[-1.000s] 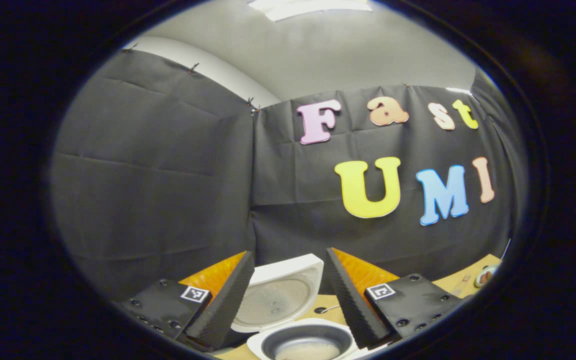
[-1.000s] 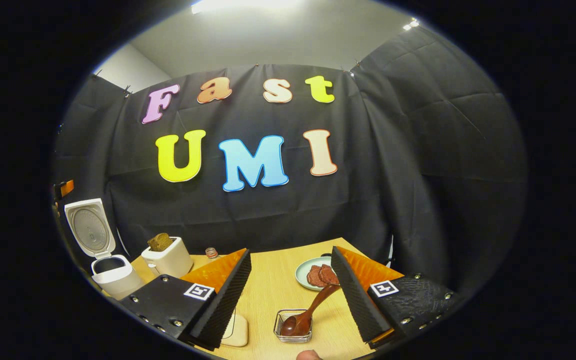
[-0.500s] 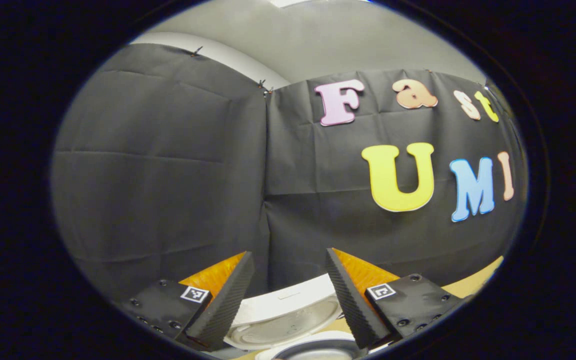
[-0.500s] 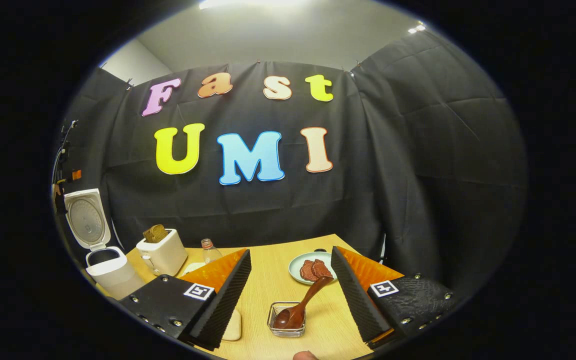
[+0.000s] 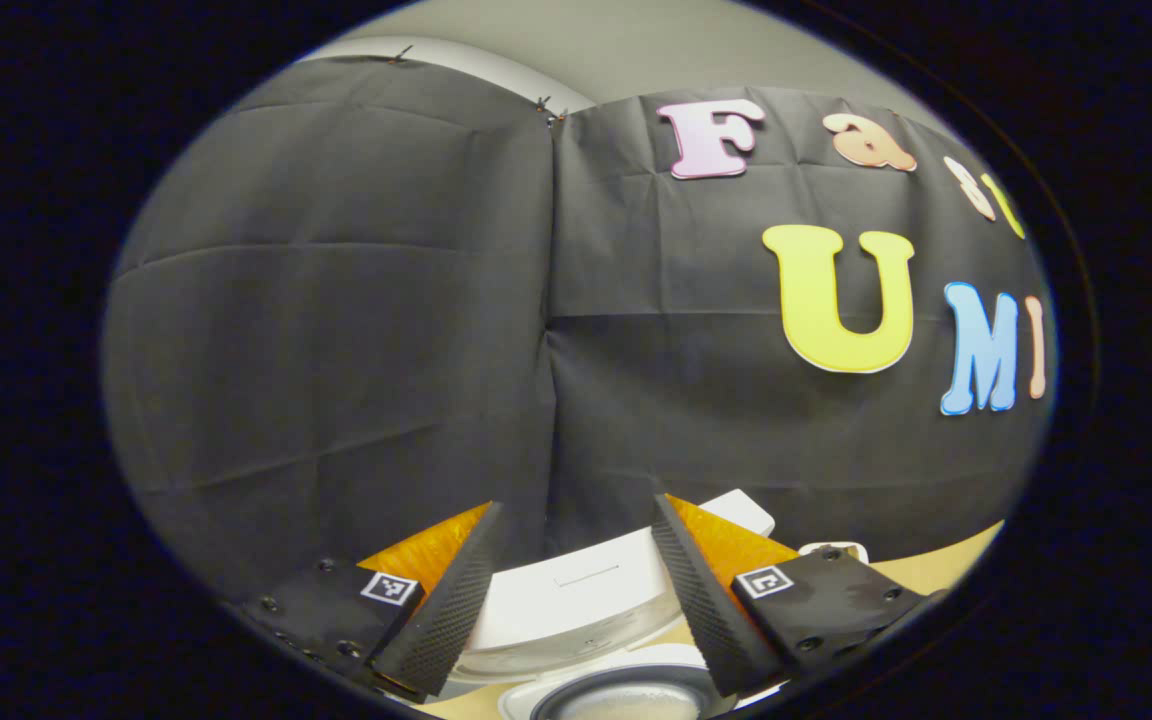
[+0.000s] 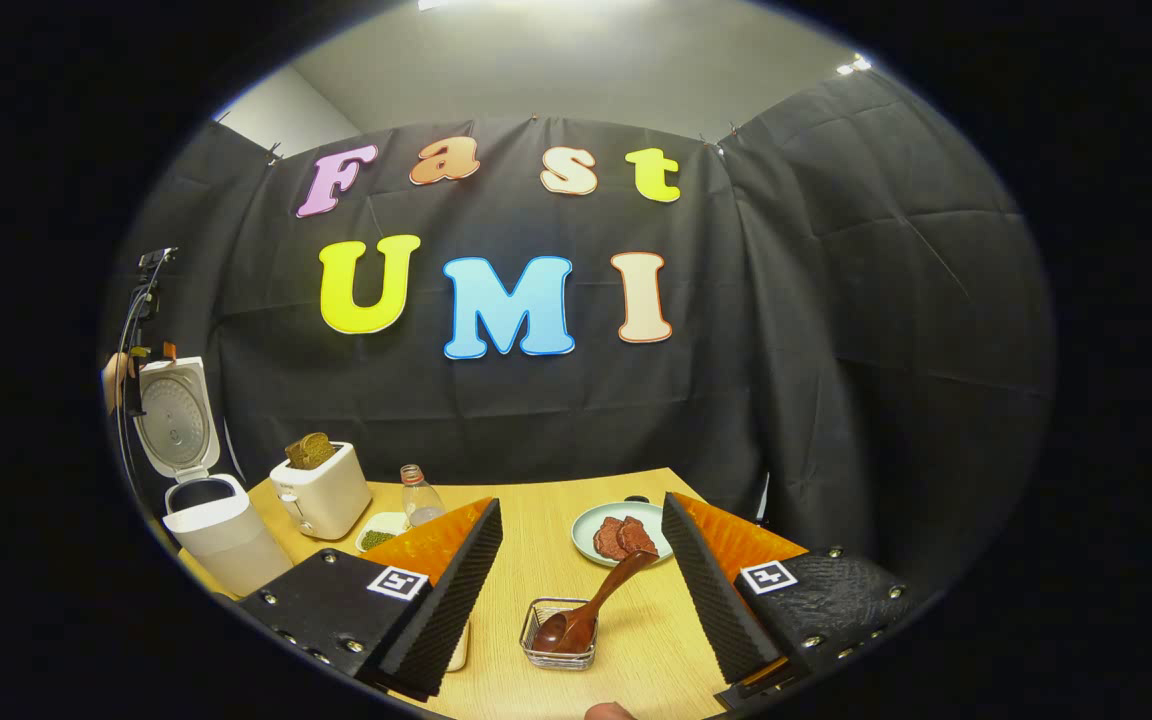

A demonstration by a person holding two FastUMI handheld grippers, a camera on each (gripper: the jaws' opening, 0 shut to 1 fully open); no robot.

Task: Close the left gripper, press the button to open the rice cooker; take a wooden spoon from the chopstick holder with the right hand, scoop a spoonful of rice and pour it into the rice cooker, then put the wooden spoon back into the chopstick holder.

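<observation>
A: Where is the wooden spoon (image 6: pixel 591 612) now?

B: In the right gripper view it lies in the little wire chopstick holder (image 6: pixel 558 648) on the table (image 6: pixel 546 560), bowl down in the basket, handle leaning up and away toward the right, its tip close to the plate of meat (image 6: pixel 622 533).

A: And the right gripper (image 6: pixel 581 585)?

B: Its fingers stand wide apart with nothing between them. The spoon sits straight ahead and low, framed in the gap, so the long axis runs from near-left to far-right across the opening.

A: So which hand is nearer?

B: The right, clearly. The left gripper (image 5: pixel 571 590), fingers also spread and empty, is up by the rice cooker (image 6: pixel 211 520) at the far left of the table. Its own view looks over the raised white lid (image 5: pixel 586 600) and the rim of the inner pot (image 5: pixel 626 695), which seems to hold some rice, though that edge is hard to read.

A: What is left, then?

B: With the lid up and the spoon in its holder, the scooping looks finished. I judge any further grasp would suit the handle's upper end.
</observation>
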